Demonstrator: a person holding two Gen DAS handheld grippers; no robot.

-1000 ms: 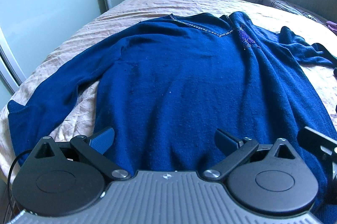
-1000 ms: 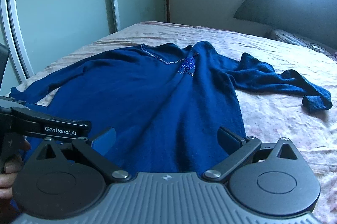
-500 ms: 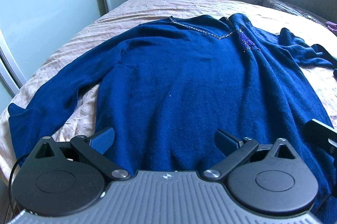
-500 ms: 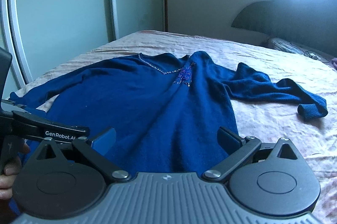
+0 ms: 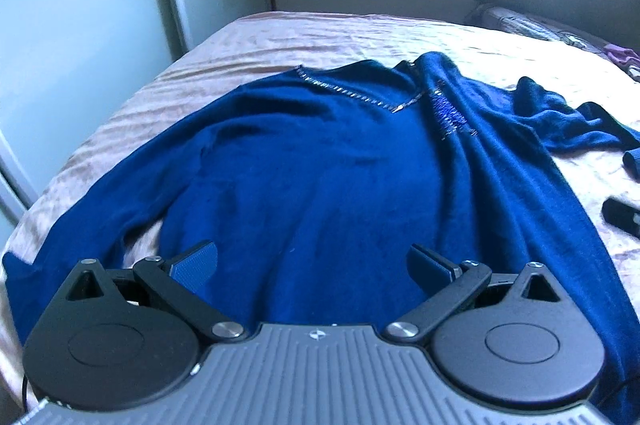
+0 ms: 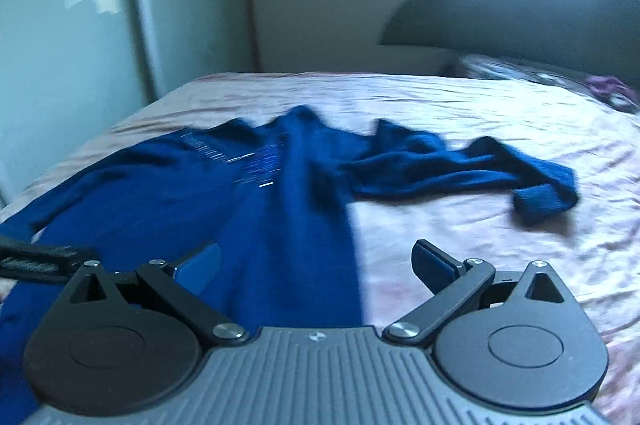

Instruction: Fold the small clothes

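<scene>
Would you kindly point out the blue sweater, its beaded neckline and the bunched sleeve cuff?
blue sweater [image 5: 312,185]: left wrist view, middle of the chest.
beaded neckline [image 5: 360,98]: left wrist view, on the trim.
sleeve cuff [image 6: 538,199]: right wrist view, ribbed end.

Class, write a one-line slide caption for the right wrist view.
Open right gripper above the side edge of a blue sweater spread on a pink bedspread, one sleeve crumpled.
</scene>
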